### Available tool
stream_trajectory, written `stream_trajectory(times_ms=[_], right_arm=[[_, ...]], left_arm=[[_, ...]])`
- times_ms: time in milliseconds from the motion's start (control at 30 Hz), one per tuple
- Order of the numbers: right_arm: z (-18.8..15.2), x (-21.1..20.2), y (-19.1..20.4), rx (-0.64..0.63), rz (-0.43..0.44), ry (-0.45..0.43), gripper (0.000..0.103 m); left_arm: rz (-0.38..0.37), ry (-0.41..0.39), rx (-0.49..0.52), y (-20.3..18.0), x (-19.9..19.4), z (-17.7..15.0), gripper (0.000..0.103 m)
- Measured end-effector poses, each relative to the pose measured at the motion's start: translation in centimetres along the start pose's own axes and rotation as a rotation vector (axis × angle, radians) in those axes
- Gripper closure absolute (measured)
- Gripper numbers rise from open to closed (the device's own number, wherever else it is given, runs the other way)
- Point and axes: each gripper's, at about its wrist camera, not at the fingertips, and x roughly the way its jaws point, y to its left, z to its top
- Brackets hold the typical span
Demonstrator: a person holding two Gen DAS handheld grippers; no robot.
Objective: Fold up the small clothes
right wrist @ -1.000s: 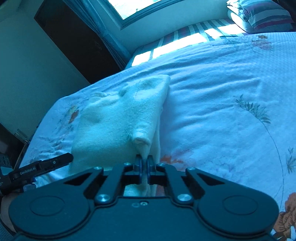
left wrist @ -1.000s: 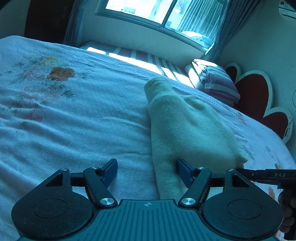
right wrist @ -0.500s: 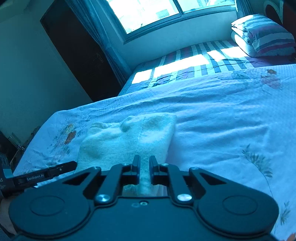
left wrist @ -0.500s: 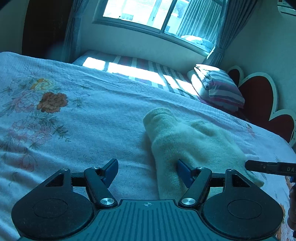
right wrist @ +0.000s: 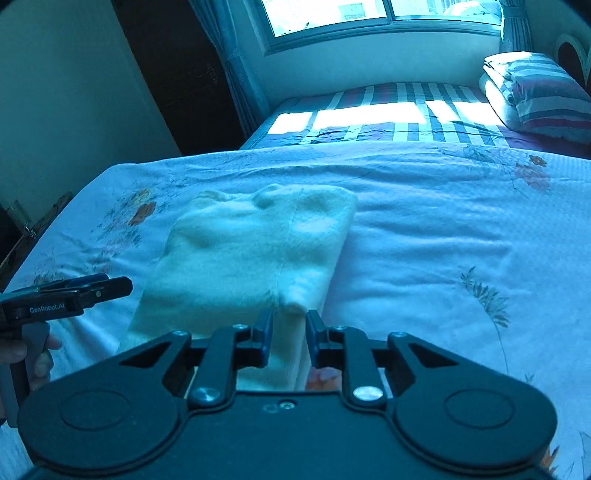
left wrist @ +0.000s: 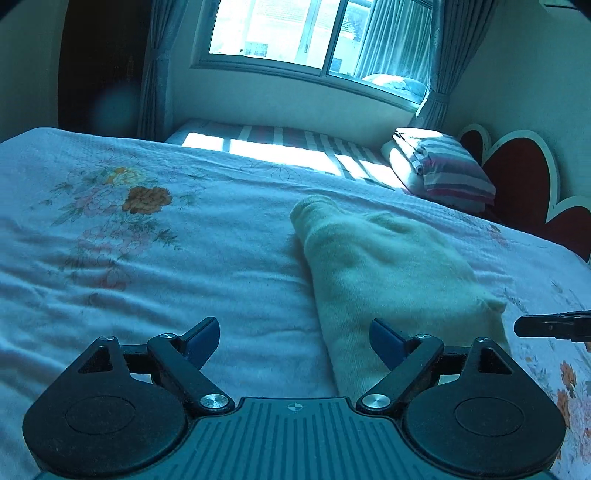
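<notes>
Folded pale yellow knit garment (left wrist: 388, 273) lies flat on the floral bedspread (left wrist: 147, 258), a compact rectangle with its rounded fold edge toward the window (left wrist: 314, 33). Left gripper (left wrist: 293, 338) hovers over the near edge of the garment; jaws have just been opening and now stand wide, blue fingertips (left wrist: 201, 338) well apart, the left one over bare bedspread, the right one over the near corner of the knit, nothing pinched between them. Right gripper (right wrist: 288, 338) sits at the garment's near right corner in its own view; jaws have just been opening and show a narrow gap, fabric visible through the gap, pads not pressing on it. A small puckered nub of knit stands just ahead of the right fingertips. In the right wrist view the left gripper enters from the left edge, with the person's hand (right wrist: 33, 354) on its handle. Striped folded bedding (left wrist: 443, 170) lies beyond, near the heart-shaped headboard (left wrist: 517, 166).
</notes>
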Motion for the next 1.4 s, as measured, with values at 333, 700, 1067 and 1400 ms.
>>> stream_trajectory(times_ms=[333,700,1067,1400], right_arm=[[-3.8,-1.8,-0.1,0.049,0.013,0.014,0.072],[-8.9,-18.9,4.0,-0.063,-0.008,-0.246,0.000],[-16.8,-31.1,7.3,-0.128,-0.123,-0.369,0.000],[-20.5,-35.8,8.2,-0.129,-0.162,-0.396,0.000]], left_arm=[[0.091,0.001,0.027,-2.5,-6.1,-3.8,0.015],[0.110,-0.188,0.001,-10.6,-21.8,-7.8,0.000],[0.105,-0.243,0.040,-17.3,-34.7,-13.8,0.000],[0.114,-0.294,0.047,-19.9,-40.5,-16.9,0.000]])
